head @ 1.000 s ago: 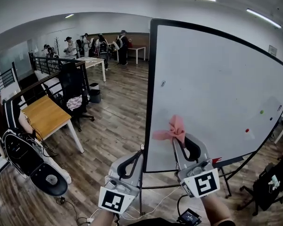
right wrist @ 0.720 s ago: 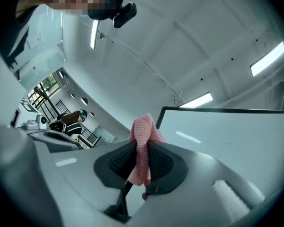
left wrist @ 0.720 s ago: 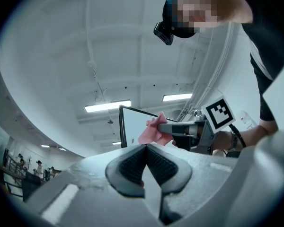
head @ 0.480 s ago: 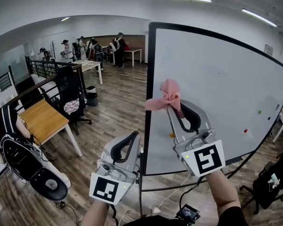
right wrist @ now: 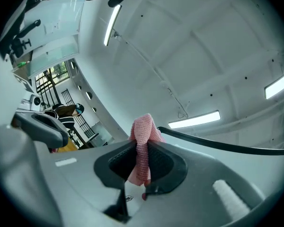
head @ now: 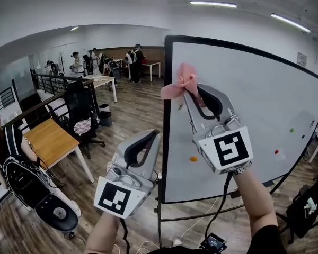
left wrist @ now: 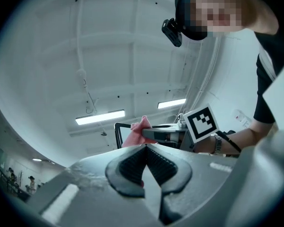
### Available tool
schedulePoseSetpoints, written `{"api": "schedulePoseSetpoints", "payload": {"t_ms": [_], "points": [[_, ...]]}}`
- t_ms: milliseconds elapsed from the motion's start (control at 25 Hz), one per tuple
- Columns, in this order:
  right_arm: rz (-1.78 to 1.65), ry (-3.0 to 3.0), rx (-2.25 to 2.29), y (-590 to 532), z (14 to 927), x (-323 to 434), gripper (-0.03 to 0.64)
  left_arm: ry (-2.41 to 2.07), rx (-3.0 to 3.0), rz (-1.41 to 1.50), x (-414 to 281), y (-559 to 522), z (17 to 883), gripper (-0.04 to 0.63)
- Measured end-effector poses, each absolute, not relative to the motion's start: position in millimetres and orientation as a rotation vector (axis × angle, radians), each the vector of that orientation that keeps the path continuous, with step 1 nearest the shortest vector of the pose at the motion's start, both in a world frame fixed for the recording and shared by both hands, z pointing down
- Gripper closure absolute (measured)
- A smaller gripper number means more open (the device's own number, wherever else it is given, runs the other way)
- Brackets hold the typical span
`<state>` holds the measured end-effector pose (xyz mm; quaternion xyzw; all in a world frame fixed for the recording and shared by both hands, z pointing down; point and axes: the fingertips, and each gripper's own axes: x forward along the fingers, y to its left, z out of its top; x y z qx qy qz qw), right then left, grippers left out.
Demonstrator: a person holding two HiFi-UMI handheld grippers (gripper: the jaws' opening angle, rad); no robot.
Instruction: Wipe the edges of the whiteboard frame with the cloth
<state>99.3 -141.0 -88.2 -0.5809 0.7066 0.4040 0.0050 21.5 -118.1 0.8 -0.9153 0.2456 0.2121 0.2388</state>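
A large whiteboard [head: 254,110] with a black frame [head: 166,115] stands on a wheeled stand. My right gripper [head: 188,87] is shut on a pink cloth [head: 180,83] and holds it high by the frame's left edge, near the top left corner. In the right gripper view the pink cloth [right wrist: 143,148] is pinched between the pads, with the black frame [right wrist: 217,144] curving just behind it. My left gripper [head: 153,135] is shut and empty, lower, just left of the frame's left edge. The left gripper view points up at the ceiling, with the cloth [left wrist: 138,130] beyond its closed jaws.
A wooden desk [head: 49,131] and black office chairs [head: 80,106] stand to the left on the wood floor. Several people [head: 114,60] stand at tables at the far end. A seated person's backpack [head: 22,176] is at the lower left. Magnets [head: 193,159] dot the board.
My right gripper has lifted the pink cloth from low on the board up to near the frame's top left corner. The left gripper has risen a little.
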Motion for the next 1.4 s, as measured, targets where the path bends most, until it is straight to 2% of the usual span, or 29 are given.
{"api": "schedulePoseSetpoints", "payload": {"t_ms": [440, 1400], "points": [[1.357, 2.114, -1.837, -163, -139, 100, 0.566, 0.637, -2.437, 0.628, 30, -104, -41, 0.595], [1.28, 2.12, -1.847, -218, -165, 91, 0.566, 0.729, -2.404, 0.584, 17, -131, -29, 0.595]]}}
